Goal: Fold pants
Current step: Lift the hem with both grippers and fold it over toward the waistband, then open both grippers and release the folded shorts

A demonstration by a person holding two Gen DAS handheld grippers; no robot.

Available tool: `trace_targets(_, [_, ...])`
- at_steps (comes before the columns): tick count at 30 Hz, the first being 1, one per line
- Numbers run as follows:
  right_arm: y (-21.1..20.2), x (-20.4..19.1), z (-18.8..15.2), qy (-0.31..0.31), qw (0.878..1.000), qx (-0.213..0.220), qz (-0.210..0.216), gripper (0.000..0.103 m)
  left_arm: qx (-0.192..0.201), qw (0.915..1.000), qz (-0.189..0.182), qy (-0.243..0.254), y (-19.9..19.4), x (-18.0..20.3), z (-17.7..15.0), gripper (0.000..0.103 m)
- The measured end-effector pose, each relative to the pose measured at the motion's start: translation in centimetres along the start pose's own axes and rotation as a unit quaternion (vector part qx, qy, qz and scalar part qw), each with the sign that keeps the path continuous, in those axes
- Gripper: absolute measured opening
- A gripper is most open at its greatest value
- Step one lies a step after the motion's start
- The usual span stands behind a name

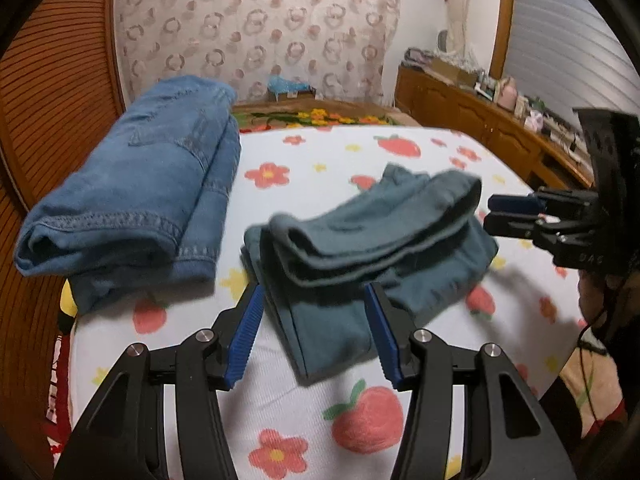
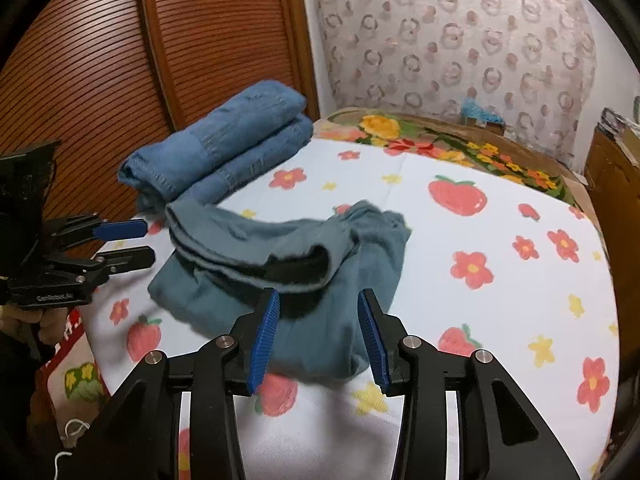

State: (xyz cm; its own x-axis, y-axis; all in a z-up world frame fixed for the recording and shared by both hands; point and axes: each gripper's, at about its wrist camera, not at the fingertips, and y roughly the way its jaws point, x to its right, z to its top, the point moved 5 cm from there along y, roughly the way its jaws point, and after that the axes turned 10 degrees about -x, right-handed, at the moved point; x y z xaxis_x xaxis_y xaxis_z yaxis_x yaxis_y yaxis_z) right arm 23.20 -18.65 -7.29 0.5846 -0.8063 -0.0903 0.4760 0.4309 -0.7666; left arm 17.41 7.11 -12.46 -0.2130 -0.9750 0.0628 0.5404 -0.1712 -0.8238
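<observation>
Pants (image 1: pixel 372 248) lie loosely folded near the bed's (image 1: pixel 360 152) front edge; both your jaws stand apart, gripping nothing; flatten the top layer.

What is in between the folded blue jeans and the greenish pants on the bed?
Only bare bedsheet, with its flowers and strawberries. The left wrist view shows it best: the jeans and the teal pants lie apart, nothing between.
</observation>
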Motion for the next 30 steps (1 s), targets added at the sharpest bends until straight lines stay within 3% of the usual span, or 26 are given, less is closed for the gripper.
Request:
trace_targets(5, [1.0, -0.8, -0.2, -0.016, 1.0, -0.019, -0.004, 0.043, -0.026, 0.9996, 0.013, 0.005, 2.1, 0.0, -0.2, 0.053])
trace_targets(11, [2.8, -1.1, 1.3, -0.038, 0.998, -0.037, -0.039, 0.043, -0.028, 0.9992, 0.029, 0.01, 3.4, -0.1, 1.9, 0.053])
trace_targets(21, [3.9, 1.0, 5.9, -0.01, 0.997, 0.012, -0.082, 0.043, -0.018, 0.9982, 0.057, -0.005, 4.9, -1.5, 6.5, 0.053])
trace_targets(25, [4.1, 1.9, 6.6, 0.009, 0.997, 0.014, -0.073, 0.043, -0.016, 0.9978, 0.063, -0.014, 4.8, -1.9, 7.3, 0.053])
trace_targets(30, [3.1, 1.7, 5.4, 0.011, 0.999, 0.014, -0.042, 0.043, -0.011, 0.9991, 0.039, -0.011, 3.9, -1.4, 6.7, 0.054])
